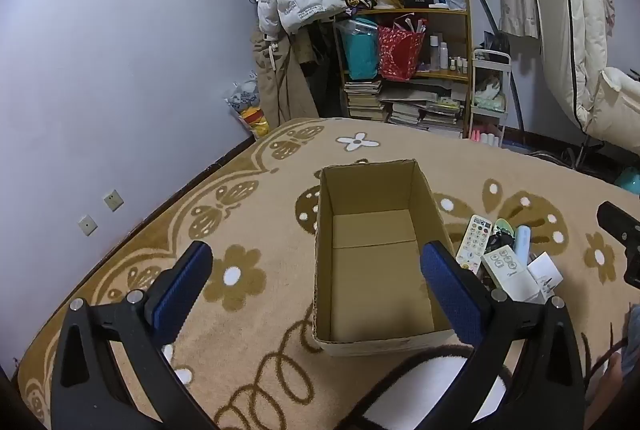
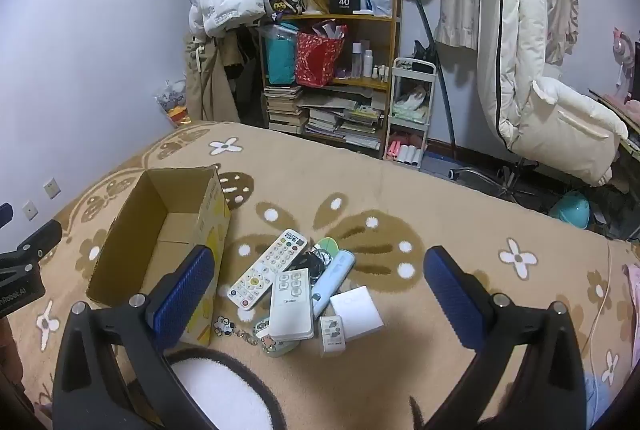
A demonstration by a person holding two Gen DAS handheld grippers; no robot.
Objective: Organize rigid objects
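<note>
Hovering both claws over the bed right now, nothing grabbed. The left claw (image 1: 316, 282) is spread as wide as it goes, blue pads well apart, and through it I'm looking into the cardboard box (image 1: 372, 258), which sits open and bare inside on the tan flower-patterned blanket (image 1: 256, 198). The right claw (image 2: 318, 286) is spread just as wide and holds nothing either.

From the right wrist view the pile of stuff sits dead centre between the pads, with the box at about 9 o'clock from it, just beside. In the pile: a long white remote (image 2: 267, 273) with coloured buttons lying diagonally, a squarer white remote (image 2: 291, 304) at its 4 o'clock and overlapping its lower end, and a pale blue tube-shaped thing (image 2: 333, 280) leaning along the 2 o'clock side of that. A white square box (image 2: 357, 312) lies at 3 o'clock of the squarer remote, with a small white box (image 2: 333, 334) just beside it at 7 o'clock. A tangle of black cable (image 2: 314, 260) lies between the long remote and the blue tube. A few stickers (image 2: 224, 326) lie on the blanket near the box's front corner.

Far side of the room has a cluttered wooden shelf (image 2: 394, 42) at 12 o'clock.
</note>
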